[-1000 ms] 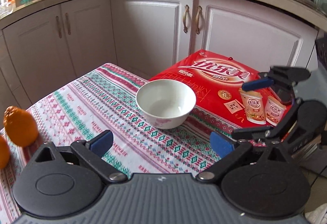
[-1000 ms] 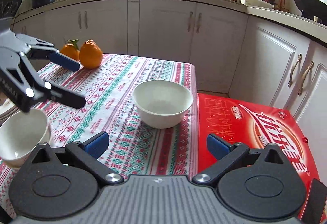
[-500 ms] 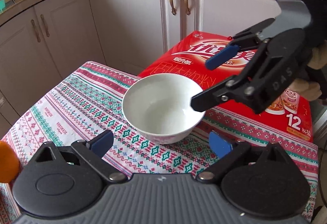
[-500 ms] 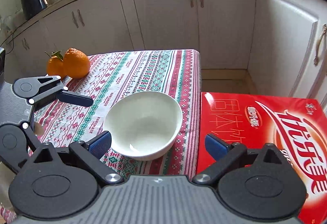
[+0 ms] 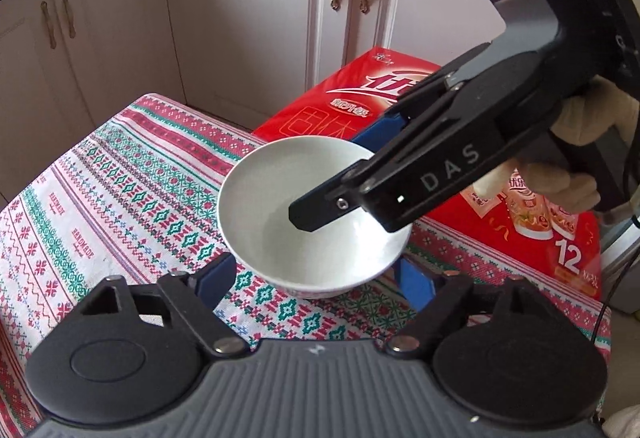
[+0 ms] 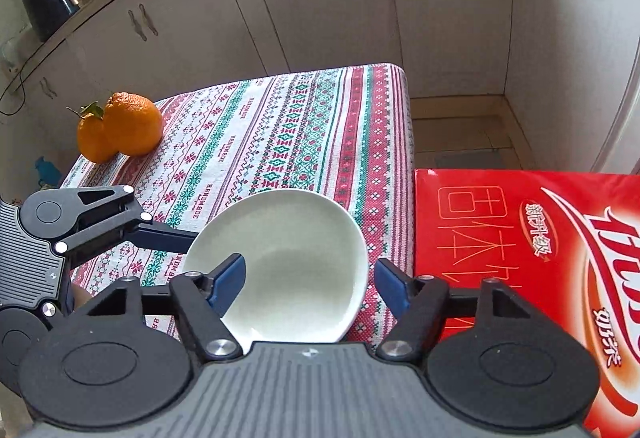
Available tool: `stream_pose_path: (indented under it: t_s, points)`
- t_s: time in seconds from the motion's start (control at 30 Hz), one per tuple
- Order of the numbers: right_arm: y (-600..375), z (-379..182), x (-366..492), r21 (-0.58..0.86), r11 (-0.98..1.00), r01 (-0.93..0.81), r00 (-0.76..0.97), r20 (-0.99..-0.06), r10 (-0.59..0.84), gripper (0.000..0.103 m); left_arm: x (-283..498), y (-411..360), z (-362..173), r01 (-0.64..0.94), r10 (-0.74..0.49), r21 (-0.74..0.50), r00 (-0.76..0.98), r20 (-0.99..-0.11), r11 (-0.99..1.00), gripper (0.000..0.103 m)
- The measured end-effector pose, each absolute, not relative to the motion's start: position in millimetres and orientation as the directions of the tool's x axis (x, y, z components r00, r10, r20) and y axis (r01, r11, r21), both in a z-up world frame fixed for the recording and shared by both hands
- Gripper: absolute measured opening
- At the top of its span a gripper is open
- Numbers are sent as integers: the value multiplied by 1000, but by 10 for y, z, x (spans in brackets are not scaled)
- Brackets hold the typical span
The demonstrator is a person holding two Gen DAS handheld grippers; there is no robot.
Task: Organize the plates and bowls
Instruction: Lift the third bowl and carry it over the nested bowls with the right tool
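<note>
While both tongs (image 5: 316,280) (image 6: 308,282) gape around bowl (image 6: 296,238), only right view shows oranges (image 6: 120,126).

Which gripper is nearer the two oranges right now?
Left. The left gripper sits on the orange side of the white ceramic bowl, fingers beside its rim. The right gripper straddles the bowl's opposite rim, farther from the two oranges.
</note>
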State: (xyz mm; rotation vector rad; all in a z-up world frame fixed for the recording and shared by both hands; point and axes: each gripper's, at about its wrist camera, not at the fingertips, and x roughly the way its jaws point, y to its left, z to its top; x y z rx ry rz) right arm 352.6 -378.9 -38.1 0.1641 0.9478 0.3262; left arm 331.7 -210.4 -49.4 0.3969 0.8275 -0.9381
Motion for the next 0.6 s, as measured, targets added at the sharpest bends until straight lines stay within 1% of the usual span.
stream_pose_path:
  t_s: [0.6]
  points:
    - [-3774, -365, 3539, 320, 931, -178, 511, -778, 365, 73, 3328, -2135, -482, 840, -543, -45, 307, -782, 541, 83]
